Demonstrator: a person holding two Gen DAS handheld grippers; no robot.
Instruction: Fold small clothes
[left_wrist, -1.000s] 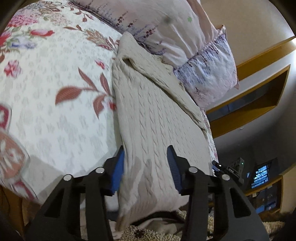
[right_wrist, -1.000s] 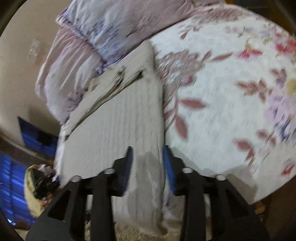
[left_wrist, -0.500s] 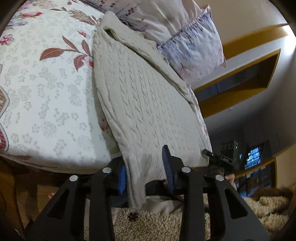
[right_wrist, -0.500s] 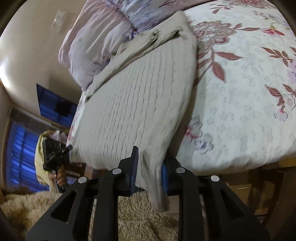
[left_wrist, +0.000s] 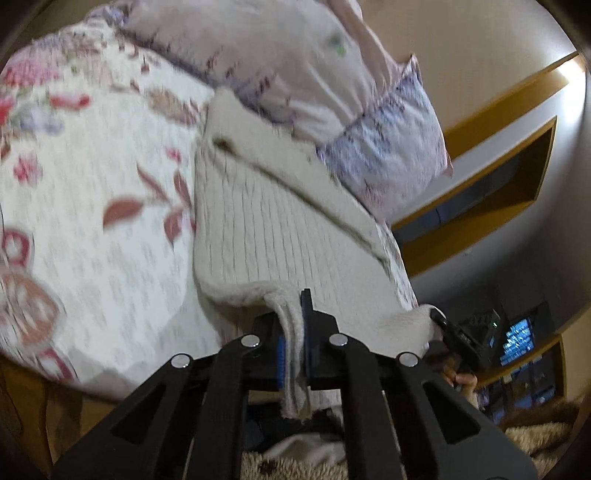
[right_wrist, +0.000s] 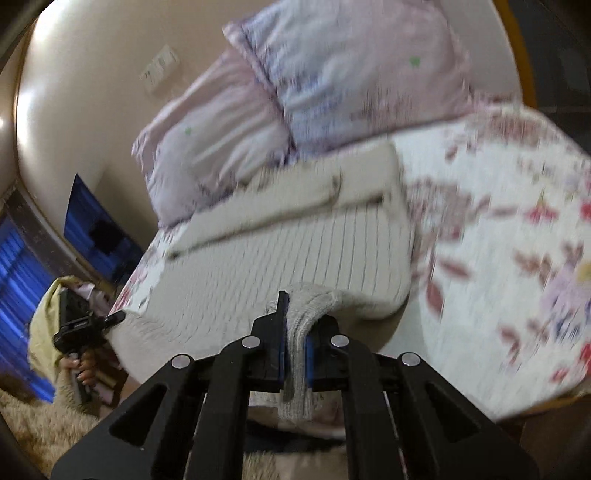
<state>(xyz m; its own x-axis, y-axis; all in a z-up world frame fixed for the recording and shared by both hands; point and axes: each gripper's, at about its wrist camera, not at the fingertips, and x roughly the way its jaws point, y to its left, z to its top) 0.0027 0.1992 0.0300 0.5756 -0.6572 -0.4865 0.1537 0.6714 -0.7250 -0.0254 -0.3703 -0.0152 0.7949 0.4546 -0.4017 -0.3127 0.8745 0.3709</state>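
Both claws clamped on the hem!
Left claw (left_wrist: 293, 332) and right claw (right_wrist: 295, 341) each pinch the cream cable-knit sweater (left_wrist: 266, 229), lying on the floral-quilted bed (left_wrist: 92, 184) beside lilac pillows (right_wrist: 332, 74).

The right tool (right_wrist: 294, 332) is clamped on the near hem of the cream knit sweater (right_wrist: 280, 258), which lies flat on the floral bed (right_wrist: 498, 258). Pillows (right_wrist: 332, 74) at twelve o'clock; the left tool (right_wrist: 79, 325) at nine o'clock.
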